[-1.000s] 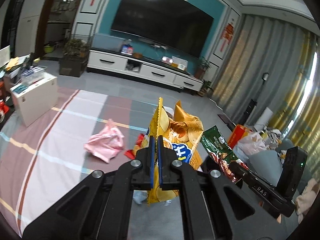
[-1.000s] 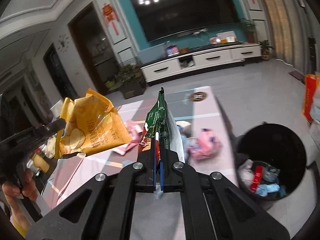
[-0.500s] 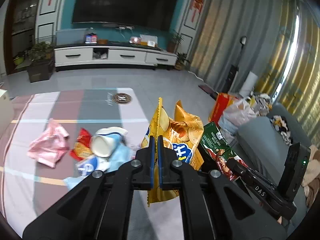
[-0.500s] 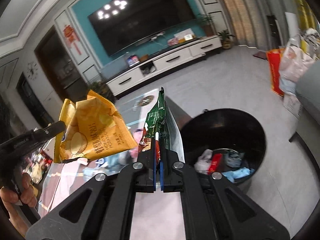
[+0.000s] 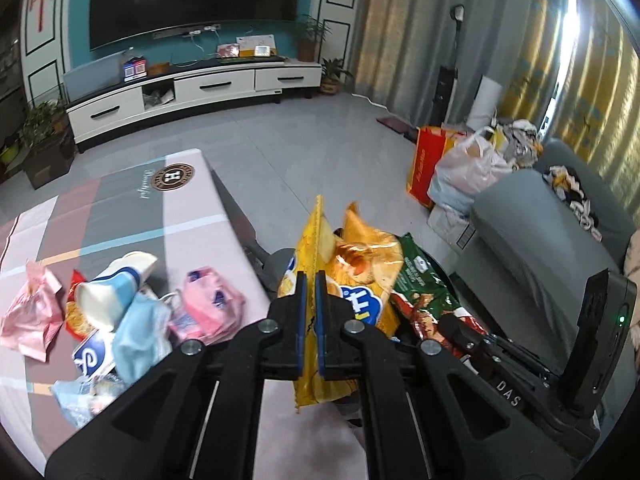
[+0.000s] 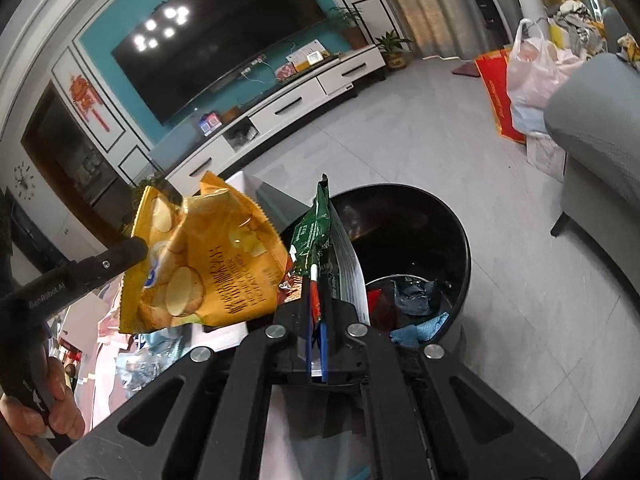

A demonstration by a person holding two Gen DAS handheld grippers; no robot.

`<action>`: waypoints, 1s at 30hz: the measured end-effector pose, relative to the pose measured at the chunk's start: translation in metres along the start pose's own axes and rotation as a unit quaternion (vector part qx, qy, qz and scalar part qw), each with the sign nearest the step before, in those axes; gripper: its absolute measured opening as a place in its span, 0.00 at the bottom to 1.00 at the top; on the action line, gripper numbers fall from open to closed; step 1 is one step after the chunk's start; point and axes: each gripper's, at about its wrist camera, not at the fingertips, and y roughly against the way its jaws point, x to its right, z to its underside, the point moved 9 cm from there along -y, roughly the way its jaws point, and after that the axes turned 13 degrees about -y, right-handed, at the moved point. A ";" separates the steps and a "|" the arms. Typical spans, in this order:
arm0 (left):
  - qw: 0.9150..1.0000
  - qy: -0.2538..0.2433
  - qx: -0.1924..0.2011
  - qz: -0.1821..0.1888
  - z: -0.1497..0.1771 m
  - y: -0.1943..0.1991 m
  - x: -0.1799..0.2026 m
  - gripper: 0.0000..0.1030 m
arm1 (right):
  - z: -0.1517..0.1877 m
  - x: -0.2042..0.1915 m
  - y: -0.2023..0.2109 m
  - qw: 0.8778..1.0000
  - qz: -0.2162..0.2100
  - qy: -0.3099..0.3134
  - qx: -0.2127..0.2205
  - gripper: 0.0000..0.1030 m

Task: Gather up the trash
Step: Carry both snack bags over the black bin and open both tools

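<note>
The left gripper (image 5: pixel 308 300) has its jaws pressed together on the edge of a yellow chip bag (image 5: pixel 352 280), which stands upright from the pads and fans out toward 1 o'clock in the left wrist view. The right gripper (image 6: pixel 316 300) is likewise clamped on a green snack bag (image 6: pixel 316 236), its silver inner face showing on the right side. Seen from the right wrist, the yellow bag hangs at 10 o'clock from the other tool, beside the green one, and the black trash bin (image 6: pixel 460 248) opens directly beyond the green bag, from 12 to 3 o'clock, with discarded scraps already at its bottom. The green bag appears to be over the bin's near rim; the yellow one seems short of the opening, over or near the table edge, though the exact overlap cannot be told. Judged step: carrying both bags to the bin for release. To do it well, bring each bag fully over the open mouth before parting the jaws, and drop one at a time so the light, broad wrappers do not catch on each other or on the rim. On the table (image 5: pixel 180 200), at 9 o'clock in the left wrist view, a paper cup (image 5: pixel 112 292), a pink wrapper (image 5: pixel 28 316) and a pink pack (image 5: pixel 208 308) remain to be collected.
</note>
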 end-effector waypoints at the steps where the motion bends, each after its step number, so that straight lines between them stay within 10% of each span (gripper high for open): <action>1: 1.000 -0.004 -0.001 -0.001 -0.002 -0.004 0.002 0.09 | -0.001 0.001 -0.003 1.000 0.001 -0.002 0.000 0.09; 2: 1.000 -0.010 -0.004 0.001 -0.003 -0.010 0.006 0.17 | -0.003 0.003 -0.006 1.000 0.002 -0.005 -0.001 0.15; 4: 1.000 -0.018 -0.009 0.006 -0.005 -0.016 0.013 0.66 | -0.005 0.007 -0.011 1.000 0.006 -0.018 0.001 0.42; 17: 0.999 -0.027 -0.027 0.004 0.047 0.010 -0.006 0.80 | 0.013 0.009 0.004 0.999 0.004 -0.027 -0.019 0.49; 30: 0.993 0.104 -0.008 -0.060 0.135 0.103 -0.123 0.85 | 0.067 -0.058 0.002 0.995 -0.017 0.053 -0.087 0.51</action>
